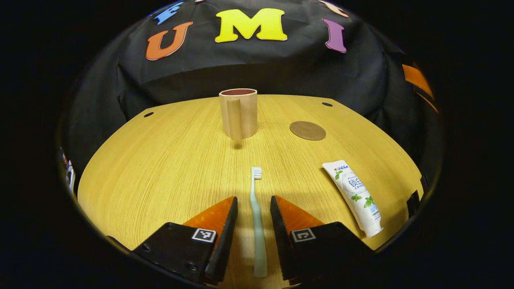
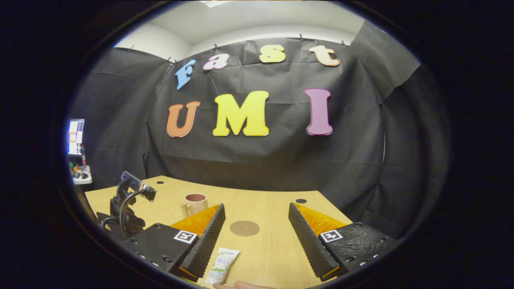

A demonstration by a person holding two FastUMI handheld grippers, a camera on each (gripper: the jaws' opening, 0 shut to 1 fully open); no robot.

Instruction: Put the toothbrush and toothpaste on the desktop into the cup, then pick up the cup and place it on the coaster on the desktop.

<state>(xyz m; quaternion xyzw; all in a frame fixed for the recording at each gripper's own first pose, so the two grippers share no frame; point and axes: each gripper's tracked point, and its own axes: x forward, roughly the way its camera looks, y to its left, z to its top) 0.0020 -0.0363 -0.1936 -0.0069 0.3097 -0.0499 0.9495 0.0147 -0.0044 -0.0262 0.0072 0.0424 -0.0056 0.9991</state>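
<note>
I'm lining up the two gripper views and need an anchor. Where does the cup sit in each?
Left gripper view: cup upper centre, handle facing the camera.
Right gripper view: cup lower left, behind the left finger.
Shared landmark: coaster, to the cup's right in both.

Wooden desktop [image 1: 168,168], black cloth wall [image 2: 281,160]

L cam low, near desk [image 1: 168,160] | R cam higher, farther | shared: cup [image 1: 238,112]

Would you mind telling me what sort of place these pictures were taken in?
Probably a recording booth, not a home: black cloth backs a bare wooden desktop, where a cup, coaster and toothbrush are laid out.
</note>
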